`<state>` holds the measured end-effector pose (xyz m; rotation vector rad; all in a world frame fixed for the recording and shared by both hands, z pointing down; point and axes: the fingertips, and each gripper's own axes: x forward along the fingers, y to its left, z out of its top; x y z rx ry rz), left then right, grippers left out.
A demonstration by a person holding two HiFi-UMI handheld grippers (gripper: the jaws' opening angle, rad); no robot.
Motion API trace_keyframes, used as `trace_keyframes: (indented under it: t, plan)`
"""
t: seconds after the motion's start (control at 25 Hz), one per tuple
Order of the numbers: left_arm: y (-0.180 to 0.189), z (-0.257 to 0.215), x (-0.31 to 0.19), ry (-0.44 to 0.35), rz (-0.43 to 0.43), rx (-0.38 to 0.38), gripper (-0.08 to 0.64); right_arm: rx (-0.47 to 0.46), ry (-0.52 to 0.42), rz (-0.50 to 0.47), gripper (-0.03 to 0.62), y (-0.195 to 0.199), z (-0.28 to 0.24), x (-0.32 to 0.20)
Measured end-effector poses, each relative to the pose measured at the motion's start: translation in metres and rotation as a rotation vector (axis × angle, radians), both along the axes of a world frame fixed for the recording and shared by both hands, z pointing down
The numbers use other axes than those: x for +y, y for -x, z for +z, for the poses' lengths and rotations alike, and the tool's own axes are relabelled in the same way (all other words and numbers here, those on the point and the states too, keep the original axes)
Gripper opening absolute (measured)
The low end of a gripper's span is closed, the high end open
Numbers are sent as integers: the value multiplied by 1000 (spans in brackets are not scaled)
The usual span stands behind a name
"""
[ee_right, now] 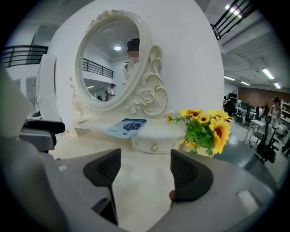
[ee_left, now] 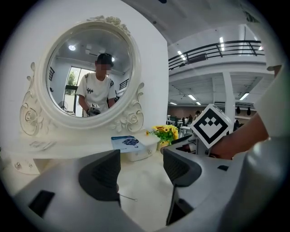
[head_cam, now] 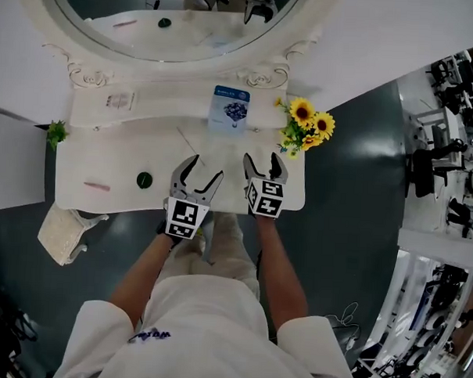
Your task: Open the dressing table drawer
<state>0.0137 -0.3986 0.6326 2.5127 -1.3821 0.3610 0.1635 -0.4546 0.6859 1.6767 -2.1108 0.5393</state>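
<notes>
The white dressing table carries an oval carved mirror. A small drawer with a round knob sits in the raised shelf at the back, under a blue card; it looks closed. In the head view both grippers hover over the front middle of the tabletop. My left gripper is open, with only bare tabletop between its pads. My right gripper, close beside it, is also open and holds nothing; its jaws point toward the small drawer, still apart from it.
Sunflowers stand at the table's right back corner, close to the right gripper. A green round object and a pink stick lie at the left. A cushioned stool stands by the table's left front corner.
</notes>
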Motion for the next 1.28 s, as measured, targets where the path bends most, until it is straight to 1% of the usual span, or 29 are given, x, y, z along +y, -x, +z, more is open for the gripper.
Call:
trace_keyframes:
  t: [0.16,0.32,0.52,0.76,0.96,1.12,1.16,1.2,1.24,1.28]
  plan:
    - [-1,19,-8,31,3,-2,277,36,9,24,321,-1,21,-15]
    - [-11,28,-22,34,10,-5,248,66,3,25,271,-5,30,-37]
    - [-17,33,-27,49,-3,8,224,80,47,9,259,-6,50,-57]
    - [-16,38,-29,71,-19,23,168,110,89,6,217,-7,66,-77]
    - [-15,41,-30,84,-32,30,147,142,105,-8,189,-5,73,-86]
    - [-12,40,-30,91,-37,32,79,148,114,-10,168,0,77,-91]
    - [-10,39,-29,90,-41,36,56,145,116,-12,142,2,80,-91]
    - [-9,38,-28,88,-43,43,25,142,118,-16,132,3,83,-91]
    - [-8,37,-27,86,-43,52,9,140,120,-18,125,3,85,-92]
    - [-9,37,-26,85,-41,60,9,141,120,-17,116,3,85,-92]
